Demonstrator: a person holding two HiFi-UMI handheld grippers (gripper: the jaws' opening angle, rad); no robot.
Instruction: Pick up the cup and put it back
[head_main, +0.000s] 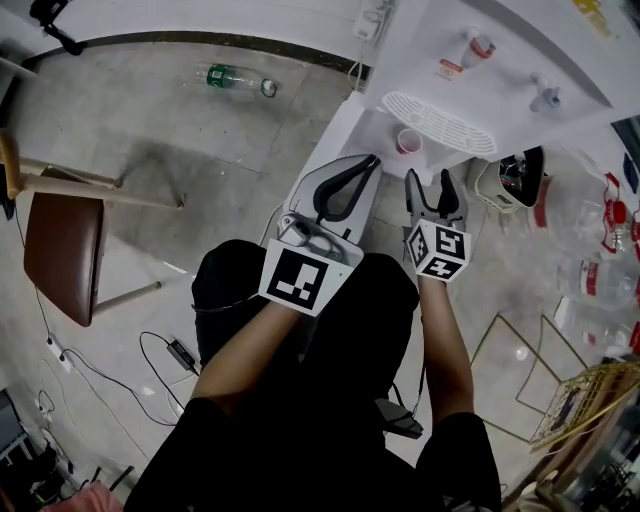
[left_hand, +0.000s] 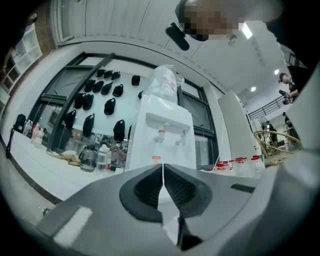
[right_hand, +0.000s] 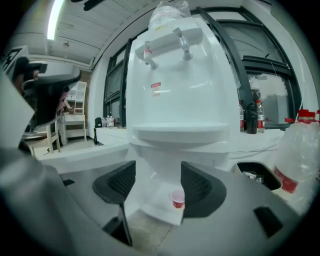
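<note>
Dispenser (head_main: 500, 60) first: a white water cooler fills the upper right of the head view, at about one o'clock from the person. It has two taps (right_hand: 148, 54) above a slotted drip tray (head_main: 440, 122) and a flat white ledge (head_main: 350, 125) at its foot. Both arms are stretched toward it.

The left hand-held gripper (head_main: 368, 166) points at the ledge's near edge, with its jaws pressed together and nothing between them. It looks parked out of the way, probably because so small a cup needs only one tool. The right hand-held gripper (head_main: 430, 180) sits just beside it at three o'clock. Its jaws are spread wide and empty, and it tilts slightly down so the gap frames the target.

Smallest is the cup (head_main: 409, 141), a little red one standing upright on the ledge under the tray. It is at roughly twelve o'clock of the right jaws and not yet between them. In the right gripper view it shows low, near the right-hand pad rather than centred. I judge that the pick-up has not begun, and that a small shift to the right should come before closing.
</note>
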